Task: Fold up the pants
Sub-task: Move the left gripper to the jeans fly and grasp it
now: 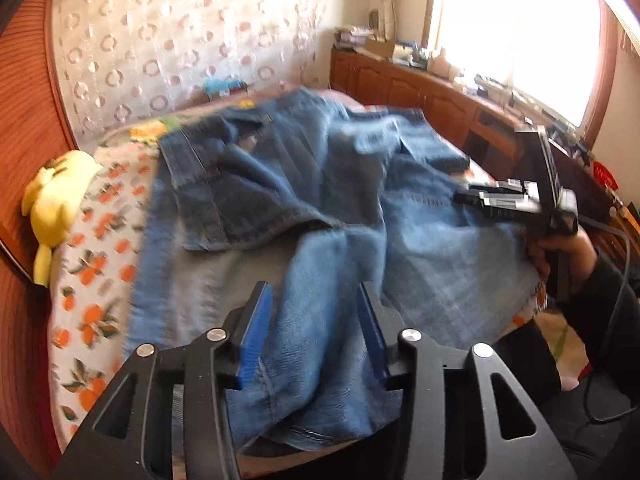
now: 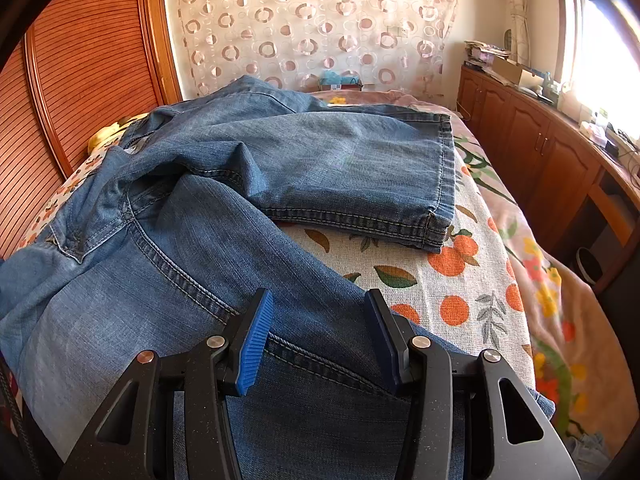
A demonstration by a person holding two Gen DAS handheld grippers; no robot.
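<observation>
Denim fills both views: a pair of blue jeans [image 2: 248,168] lies rumpled on a bed covered by an orange-print sheet [image 2: 452,280]. In the right wrist view one leg is folded back across the bed, its long axis running left to right, and its stitched hem [image 2: 442,184] points toward the wooden cabinets [image 2: 532,148] along the window wall. The seat and waist part, with a curved pocket seam, runs from the upper left down toward the camera. The right gripper [image 2: 318,334] has its blue-padded fingers [image 2: 254,344] spread, denim lying between and under them; whether the pads press the cloth I cannot tell. In the blurred left wrist view the left gripper [image 1: 316,332] likewise has its fingers [image 1: 254,332] spread, with a raised fold of jeans between them, apparently not pinched. The same view shows the right gripper at the right edge, held by a hand [image 1: 560,256] in a dark sleeve [image 1: 604,300]. Bare sheet lies open to the right of the jeans and below the folded leg; the bed edge drops off toward the cabinets. A reddish slatted wooden headboard [image 2: 80,80] closes the left side, with a yellow plush toy [image 1: 56,204] against it beside the jeans. A circle-patterned curtain [image 2: 312,20] hangs beyond the bed, and clutter sits on the cabinet top.
</observation>
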